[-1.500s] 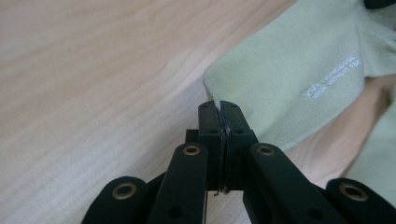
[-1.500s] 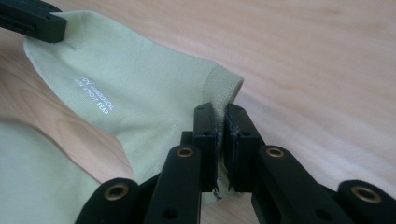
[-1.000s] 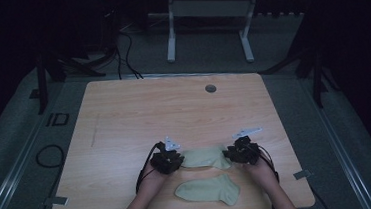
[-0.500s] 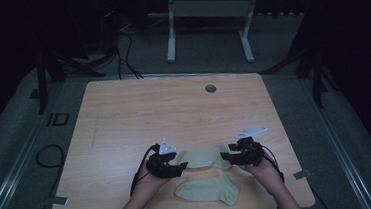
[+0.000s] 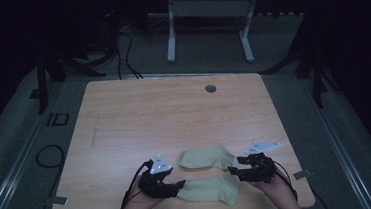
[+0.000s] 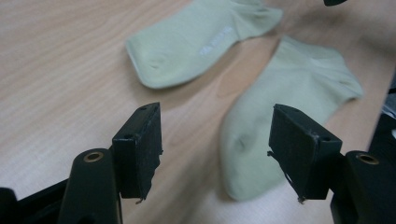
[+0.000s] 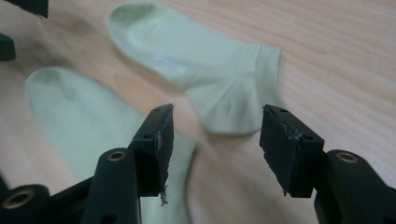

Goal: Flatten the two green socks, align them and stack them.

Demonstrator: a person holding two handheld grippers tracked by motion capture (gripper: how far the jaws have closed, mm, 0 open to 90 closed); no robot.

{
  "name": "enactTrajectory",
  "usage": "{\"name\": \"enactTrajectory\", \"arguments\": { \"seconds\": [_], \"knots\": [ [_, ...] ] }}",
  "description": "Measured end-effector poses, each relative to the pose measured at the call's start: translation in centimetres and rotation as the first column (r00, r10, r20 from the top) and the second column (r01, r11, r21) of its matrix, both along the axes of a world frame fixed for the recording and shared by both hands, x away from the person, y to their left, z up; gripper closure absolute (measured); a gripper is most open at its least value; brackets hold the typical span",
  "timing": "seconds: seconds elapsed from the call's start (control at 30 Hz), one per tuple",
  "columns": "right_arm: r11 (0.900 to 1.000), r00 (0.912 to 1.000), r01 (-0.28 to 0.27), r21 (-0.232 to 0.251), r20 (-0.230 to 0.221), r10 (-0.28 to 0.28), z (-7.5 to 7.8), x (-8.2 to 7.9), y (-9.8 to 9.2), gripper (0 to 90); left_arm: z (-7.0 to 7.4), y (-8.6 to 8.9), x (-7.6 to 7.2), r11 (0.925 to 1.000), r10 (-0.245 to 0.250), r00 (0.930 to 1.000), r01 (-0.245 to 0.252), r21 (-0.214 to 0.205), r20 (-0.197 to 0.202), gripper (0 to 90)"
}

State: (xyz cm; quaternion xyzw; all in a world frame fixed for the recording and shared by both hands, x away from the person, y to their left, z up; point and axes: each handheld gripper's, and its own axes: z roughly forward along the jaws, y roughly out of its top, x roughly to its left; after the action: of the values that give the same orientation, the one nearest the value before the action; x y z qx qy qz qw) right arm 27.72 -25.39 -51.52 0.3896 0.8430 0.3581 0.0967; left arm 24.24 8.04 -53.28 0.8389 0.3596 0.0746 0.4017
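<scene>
Both grippers are low in the high view, at the near edge of the table [image 5: 124,119]. The left gripper [image 5: 180,185] is at the lower centre-left of the frame and the right gripper [image 5: 231,171] at the lower centre-right, each one held by a hand that enters from the bottom. In the left gripper view the jaws stand wide apart and nothing is between them. In the right gripper view it is the same: jaws spread and empty. They point inward, toward each other, and I judge this is because each hand attends to one end of the socks.

Between the two grippers lies the near sock [image 5: 210,190], pale green, flat on the wood at the bottom centre of the high view. Its toe end is just beside the left gripper, and in the left gripper view this end [image 6: 252,154] lies between and a little behind the open jaws. Whether a jaw touches it, I cannot tell.

A little higher in the frame lies the far sock [image 5: 205,158], also flat, slightly apart from the near one. In the right gripper view its cuff and heel [image 7: 233,98] are just beyond the jaws.

Farther up, the table is bare wood with a small round grommet [image 5: 211,88] near the far edge. Beyond the table stands a white desk frame [image 5: 170,30] on the dark floor.
</scene>
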Motion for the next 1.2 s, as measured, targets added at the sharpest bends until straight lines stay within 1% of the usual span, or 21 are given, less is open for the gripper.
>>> {"name": "enactTrajectory", "arguments": {
  "seconds": [0.07,0.13,0.27,0.3,0.37,0.43,0.57,0.6,0.63,0.67,0.7,0.73,0.8,0.9,0.93,1.0,1.03,1.1,1.13,1.2],
  "knots": [
    [1.0000,1.0000,-0.003,-0.005,-0.005,0.002,-0.1,-1.0,-0.1,44.5,-0.1,0.0,-0.5,1.0000,0.002,1.0000,-0.002,0.006,-0.006,34.8],
    [0.9999,1.0000,-0.007,-0.015,-0.004,0.007,-0.3,-1.6,-0.3,44.5,-0.4,0.0,-0.9,1.0000,-0.001,0.9997,0.001,0.008,-0.023,34.8],
    [0.9994,0.9998,-0.009,-0.033,-0.016,0.008,-0.8,-2.7,-0.5,44.6,-1.0,0.0,-1.5,0.9999,0.006,0.9992,-0.005,0.011,-0.040,34.9],
    [0.9991,0.9997,-0.014,-0.040,-0.019,0.013,-1.0,-2.9,-0.5,44.6,-1.1,0.0,-1.7,0.9999,0.008,0.9992,-0.008,0.012,-0.039,34.9],
    [0.9978,0.9998,-0.017,-0.064,-0.008,0.016,-1.3,-3.2,-0.5,44.6,-1.5,-0.2,-2.0,0.9999,0.005,0.9987,-0.005,0.011,-0.050,35.0],
    [0.9976,0.9998,-0.018,-0.067,-0.010,0.017,-1.6,-3.4,-0.6,45.0,-1.8,-0.4,-2.3,0.9998,-0.007,0.9982,0.008,0.019,-0.060,35.6],
    [0.9962,0.9994,-0.029,-0.082,-0.021,0.028,-2.4,-4.0,-0.2,46.0,-2.3,-0.8,-2.3,0.9996,-0.008,0.9975,0.010,0.028,-0.069,38.6],
    [0.9956,0.9994,-0.031,-0.088,-0.015,0.030,-2.6,-4.2,-0.1,48.1,-2.4,-0.9,-2.3,0.9994,-0.012,0.9976,0.014,0.031,-0.068,40.0],
    [0.9950,0.9997,-0.026,-0.096,0.000,0.026,-2.7,-4.4,0.0,49.2,-2.5,-1.0,-2.1,0.9992,-0.017,0.9975,0.020,0.035,-0.068,43.3],
    [0.9948,0.9997,-0.020,-0.099,0.009,0.021,-2.9,-4.5,0.0,50.6,-2.6,-1.0,-2.0,0.9991,-0.015,0.9975,0.018,0.039,-0.069,43.7],
    [0.9950,0.9997,-0.022,-0.097,0.008,0.023,-3.0,-4.5,0.0,51.7,-2.7,-1.0,-1.9,0.9993,-0.016,0.9973,0.018,0.033,-0.072,44.7],
    [0.9948,0.9997,-0.024,-0.099,0.006,0.024,-3.1,-4.6,0.1,52.5,-2.8,-1.1,-1.8,0.9996,-0.013,0.9971,0.015,0.023,-0.075,48.3],
    [0.9925,0.9993,-0.031,-0.118,0.014,0.033,-3.4,-4.7,0.3,55.8,-2.9,-1.2,-1.7,0.9996,-0.011,0.9973,0.013,0.027,-0.073,51.5],
    [0.9840,0.9986,-0.041,-0.173,0.028,0.046,-3.6,-4.8,0.7,58.4,-3.1,-1.3,-1.5,0.9993,-0.010,0.9971,0.012,0.035,-0.075,57.6],
    [0.9821,0.9982,-0.044,-0.183,0.031,0.051,-3.7,-4.9,0.9,61.4,-3.1,-1.4,-1.5,0.9994,-0.005,0.9973,0.008,0.034,-0.073,61.0],
    [0.9807,0.9977,-0.050,-0.189,0.035,0.057,-3.7,-5.1,1.0,64.9,-3.2,-1.5,-1.6,0.9989,-0.007,0.9980,0.009,0.046,-0.063,66.0],
    [0.9801,0.9973,-0.057,-0.190,0.035,0.065,-3.7,-5.1,1.1,68.3,-3.2,-1.6,-1.6,0.9987,-0.006,0.9983,0.009,0.050,-0.059,69.4],
    [0.9828,0.9978,-0.060,-0.175,0.019,0.064,-3.7,-5.1,1.1,73.8,-3.2,-1.7,-1.6,0.9986,-0.009,0.9983,0.012,0.052,-0.058,76.2],
    [0.9840,0.9977,-0.064,-0.166,0.013,0.067,-3.7,-5.1,1.0,78.1,-3.2,-1.7,-1.6,0.9984,-0.013,0.9984,0.016,0.054,-0.056,80.5],
    [0.9855,0.9974,-0.071,-0.155,0.003,0.072,-3.7,-5.1,1.1,82.0,-3.3,-1.8,-1.7,0.9983,-0.019,0.9986,0.022,0.055,-0.050,85.6]
  ]
}}
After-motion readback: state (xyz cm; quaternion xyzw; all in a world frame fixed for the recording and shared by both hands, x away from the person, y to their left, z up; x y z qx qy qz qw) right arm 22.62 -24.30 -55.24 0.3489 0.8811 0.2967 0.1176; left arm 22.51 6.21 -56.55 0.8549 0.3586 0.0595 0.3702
